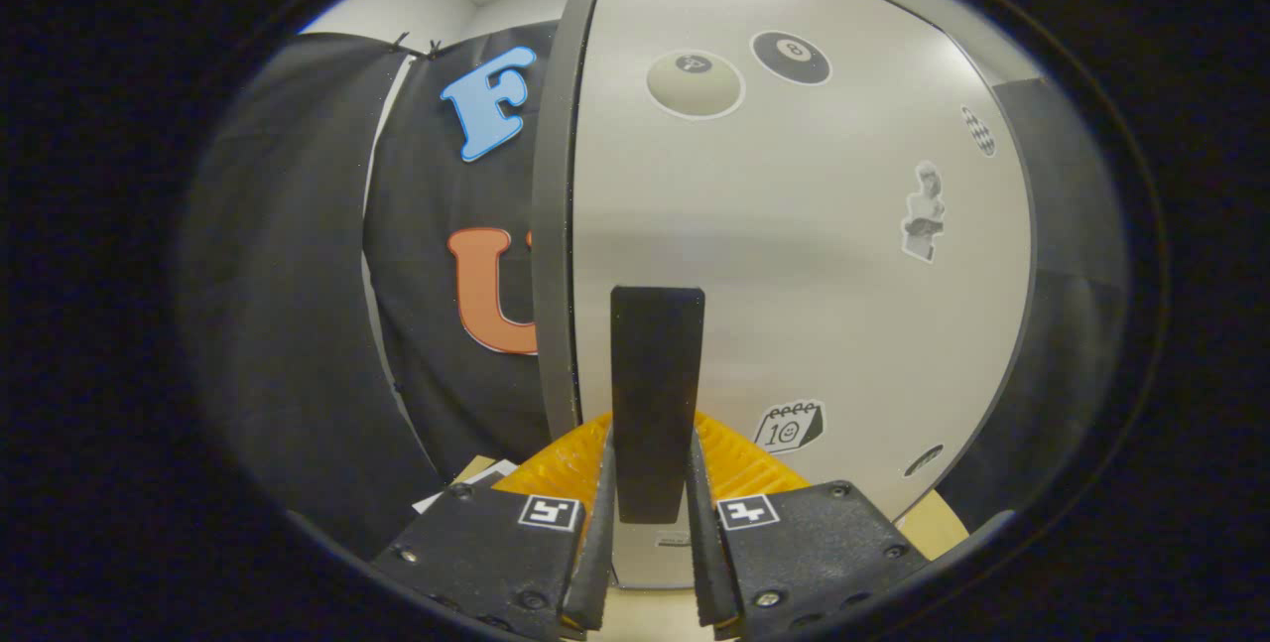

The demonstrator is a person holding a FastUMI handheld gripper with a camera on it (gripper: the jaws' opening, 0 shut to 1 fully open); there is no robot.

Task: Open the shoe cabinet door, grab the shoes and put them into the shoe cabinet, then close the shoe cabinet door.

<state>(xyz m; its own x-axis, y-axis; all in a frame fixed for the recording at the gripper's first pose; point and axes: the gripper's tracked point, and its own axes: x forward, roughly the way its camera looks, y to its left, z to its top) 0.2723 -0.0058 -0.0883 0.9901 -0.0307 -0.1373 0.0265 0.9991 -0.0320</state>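
Tongs (650, 523) are clamped on the black handle (656, 394), one finger on each side, low on its length. We see that handle standing upright on the pale cabinet door (794, 255), stickers scattered over it. Door's left edge stands just proud of the dark cloth wall (298, 275) behind. Our risk: an off-axis pull could slide the fingers off the smooth handle. Shoes aren't visible to us.
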